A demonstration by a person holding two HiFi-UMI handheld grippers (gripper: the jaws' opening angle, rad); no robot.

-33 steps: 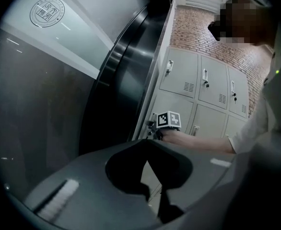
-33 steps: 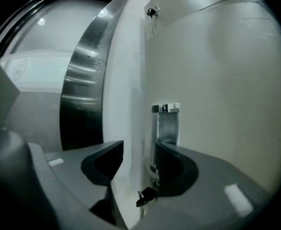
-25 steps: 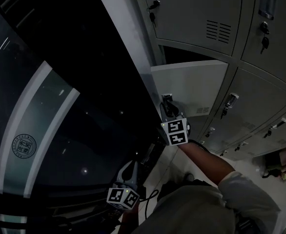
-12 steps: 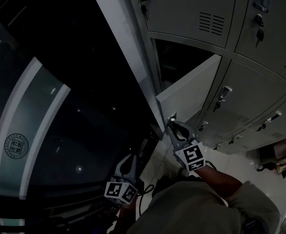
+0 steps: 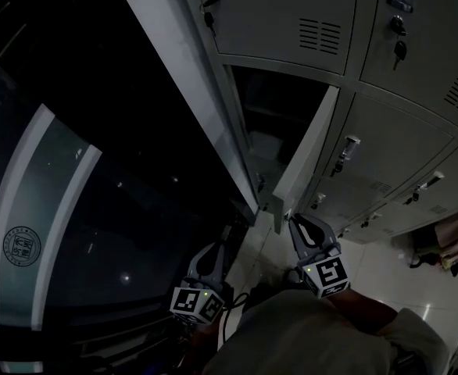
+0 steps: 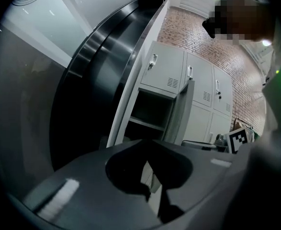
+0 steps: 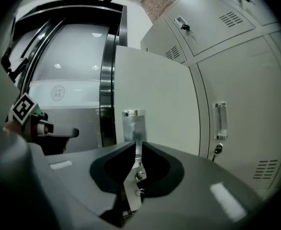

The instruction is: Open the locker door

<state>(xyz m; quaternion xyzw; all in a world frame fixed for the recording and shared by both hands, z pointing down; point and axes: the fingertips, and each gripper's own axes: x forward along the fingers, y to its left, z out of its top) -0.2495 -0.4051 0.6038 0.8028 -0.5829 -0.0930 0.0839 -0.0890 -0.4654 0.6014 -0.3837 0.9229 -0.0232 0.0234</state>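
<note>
The grey locker door (image 5: 305, 158) stands swung out, almost edge-on in the head view, and shows the dark compartment (image 5: 272, 123) behind it. My right gripper (image 5: 293, 219) is at the door's lower free corner. In the right gripper view the door (image 7: 150, 90) fills the middle. Its clear handle (image 7: 133, 126) runs down into my right gripper (image 7: 135, 147), whose jaws are closing onto the handle's thin metal plate. My left gripper (image 5: 211, 250) hangs low to the left, away from the lockers. It appears shut and empty in its own view (image 6: 152, 188).
Closed lockers with handles and keys surround the open one, above (image 5: 291, 14) and to the right (image 5: 401, 155). A dark glass wall with a round seal (image 5: 22, 244) runs along the left. Bags (image 5: 448, 248) lie on the tiled floor at the right.
The door has swung from half open to almost edge-on. My right gripper came down and toward me with the handle. The left gripper has hardly moved.
</note>
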